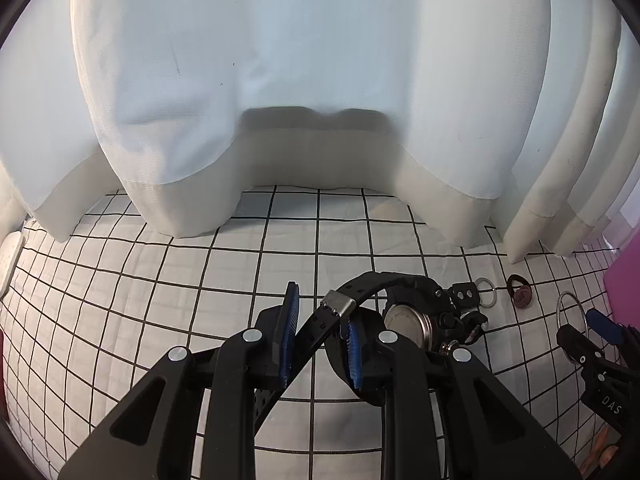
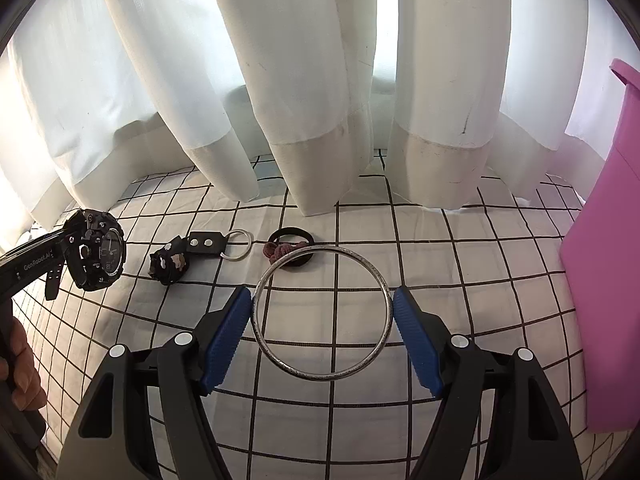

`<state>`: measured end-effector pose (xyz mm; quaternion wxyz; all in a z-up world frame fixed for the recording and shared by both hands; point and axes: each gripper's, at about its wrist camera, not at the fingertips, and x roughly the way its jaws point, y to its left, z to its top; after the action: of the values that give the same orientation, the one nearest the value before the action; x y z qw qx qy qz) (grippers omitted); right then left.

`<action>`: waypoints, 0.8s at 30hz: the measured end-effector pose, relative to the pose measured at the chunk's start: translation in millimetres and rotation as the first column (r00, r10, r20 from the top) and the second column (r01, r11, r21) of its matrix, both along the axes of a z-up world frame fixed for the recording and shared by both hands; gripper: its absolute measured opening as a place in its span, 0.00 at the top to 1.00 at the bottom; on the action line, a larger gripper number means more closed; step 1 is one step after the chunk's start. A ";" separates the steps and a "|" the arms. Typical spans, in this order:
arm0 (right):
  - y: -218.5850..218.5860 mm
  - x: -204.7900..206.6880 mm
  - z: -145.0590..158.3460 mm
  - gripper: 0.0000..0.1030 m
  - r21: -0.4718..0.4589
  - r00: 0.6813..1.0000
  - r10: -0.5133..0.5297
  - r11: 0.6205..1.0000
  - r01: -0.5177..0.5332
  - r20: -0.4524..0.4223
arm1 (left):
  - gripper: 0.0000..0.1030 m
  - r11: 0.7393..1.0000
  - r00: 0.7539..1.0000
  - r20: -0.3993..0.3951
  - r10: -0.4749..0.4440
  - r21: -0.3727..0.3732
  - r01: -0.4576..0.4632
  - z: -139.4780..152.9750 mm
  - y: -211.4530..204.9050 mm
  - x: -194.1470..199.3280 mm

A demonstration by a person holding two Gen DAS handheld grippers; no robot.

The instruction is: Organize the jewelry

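The left gripper (image 1: 320,336) is pinching the watch (image 1: 404,320) strap loosely, the right gripper (image 2: 322,336) is spanning the bangle (image 2: 322,314); either may be slipping free.

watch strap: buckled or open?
Buckled, as far as visible: the watch strap arcs in a closed loop through its metal buckle, hanging on the left tool.

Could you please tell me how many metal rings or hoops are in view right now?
2: the large silver bangle sits between the right gripper jaws, and the small key ring lies on the checked cloth beside the black keychain. Others could be hidden.
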<state>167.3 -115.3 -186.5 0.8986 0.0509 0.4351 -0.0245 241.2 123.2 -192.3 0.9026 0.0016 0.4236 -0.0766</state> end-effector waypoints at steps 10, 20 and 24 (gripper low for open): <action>6.3 -3.1 48.5 0.32 -0.010 0.998 -0.001 1.000 0.001 0.061 | 0.79 0.999 0.999 0.022 -0.035 0.002 0.035 40.1 1.2 -11.6; 10.1 -27.1 109.8 0.32 -0.018 0.992 -0.005 1.000 0.007 0.129 | 0.79 0.992 0.991 0.066 -0.117 -0.029 0.120 88.7 -10.2 -37.9; 2.7 -43.5 133.0 0.32 -0.004 0.986 -0.033 0.999 0.034 0.163 | 0.79 0.984 0.982 0.082 -0.172 -0.034 0.175 107.0 -22.7 -54.4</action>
<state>123.8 -112.6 -53.5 0.9308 0.0572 0.3590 -0.0369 186.8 100.5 -85.4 0.9083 0.0231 0.3844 -0.1636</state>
